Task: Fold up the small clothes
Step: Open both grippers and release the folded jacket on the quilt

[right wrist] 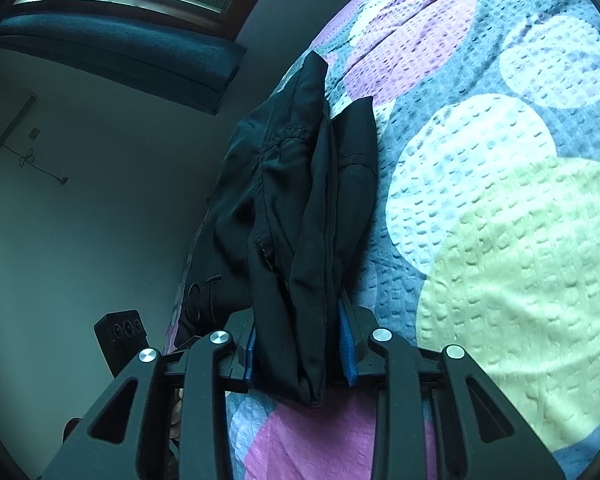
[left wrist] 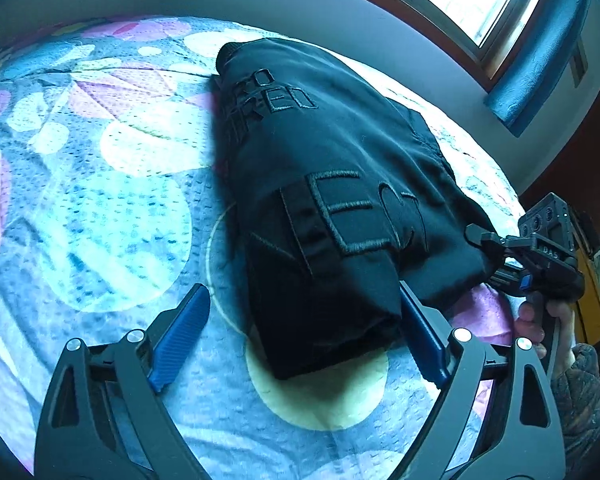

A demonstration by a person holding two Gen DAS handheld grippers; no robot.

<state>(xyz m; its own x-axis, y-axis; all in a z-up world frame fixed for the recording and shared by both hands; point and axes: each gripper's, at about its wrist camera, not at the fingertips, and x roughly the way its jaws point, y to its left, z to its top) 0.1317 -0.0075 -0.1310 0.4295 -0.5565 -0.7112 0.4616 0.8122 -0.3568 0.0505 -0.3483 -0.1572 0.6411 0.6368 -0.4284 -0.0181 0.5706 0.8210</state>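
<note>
Two blue pads of the left gripper (left wrist: 300, 332) stand wide apart around the near corner of the black garment (left wrist: 324, 200), which lies folded on the bedspread (left wrist: 100, 208) — likely just freed. From the right wrist, the right gripper (right wrist: 300, 356) pinches the garment's bunched edge — probably to carry the fold over.

Black garment (left wrist: 332, 208): matt woven cloth, raised embroidered lettering. Bedspread (left wrist: 100, 200): puckered, textured quilted cloth, dot print. Left gripper (left wrist: 300, 336): matt black plastic arms, shiny metal rivets, ribbed blue pads (left wrist: 182, 336). Window frame (left wrist: 440, 12): glossy brown wood.
</note>
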